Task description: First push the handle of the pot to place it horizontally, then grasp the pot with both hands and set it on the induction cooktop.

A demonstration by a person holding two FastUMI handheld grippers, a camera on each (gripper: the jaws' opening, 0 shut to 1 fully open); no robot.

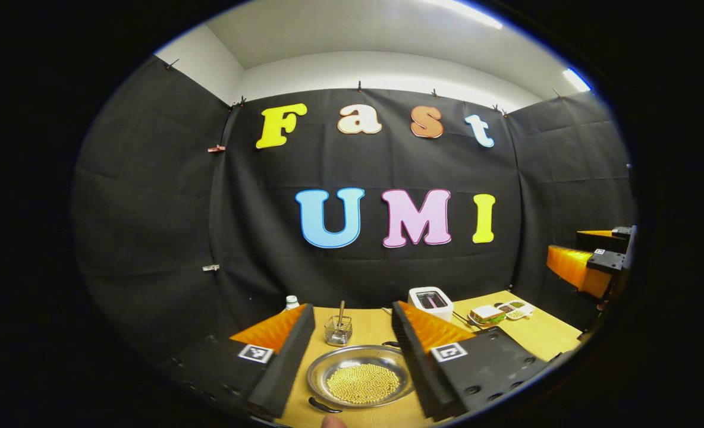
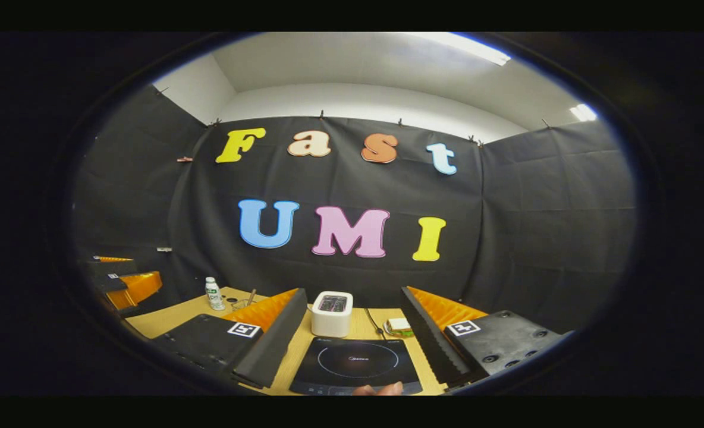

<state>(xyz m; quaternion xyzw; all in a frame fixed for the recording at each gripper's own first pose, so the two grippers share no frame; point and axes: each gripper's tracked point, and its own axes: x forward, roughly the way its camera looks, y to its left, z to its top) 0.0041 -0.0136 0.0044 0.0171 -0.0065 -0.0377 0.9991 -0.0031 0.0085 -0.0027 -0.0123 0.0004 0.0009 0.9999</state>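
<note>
Left gripper (image 1: 352, 342): fingers spread wide, holding nothing, raised above the table (image 1: 542, 333). The pot (image 1: 361, 375), a shallow metal pan of yellow beads, lies on the table between its fingers; its black handle (image 1: 324, 406) points toward the near edge.

Right gripper (image 2: 355, 333): fingers likewise apart and empty. The cooktop (image 2: 355, 365), black with a ring mark, lies flat between them.

Behind the cooktop: white toaster (image 2: 332, 313). Also on the table: bottle (image 2: 213, 293), wire basket (image 1: 338, 330) with an upright utensil, plate of food (image 1: 487, 314).

The pot (image 1: 361, 375) has open table around it. A wire basket (image 1: 338, 330) stands at 11 o'clock behind it. A toaster (image 2: 332, 313) blocks the cooktop (image 2: 356, 365) at 12 o'clock.
</note>
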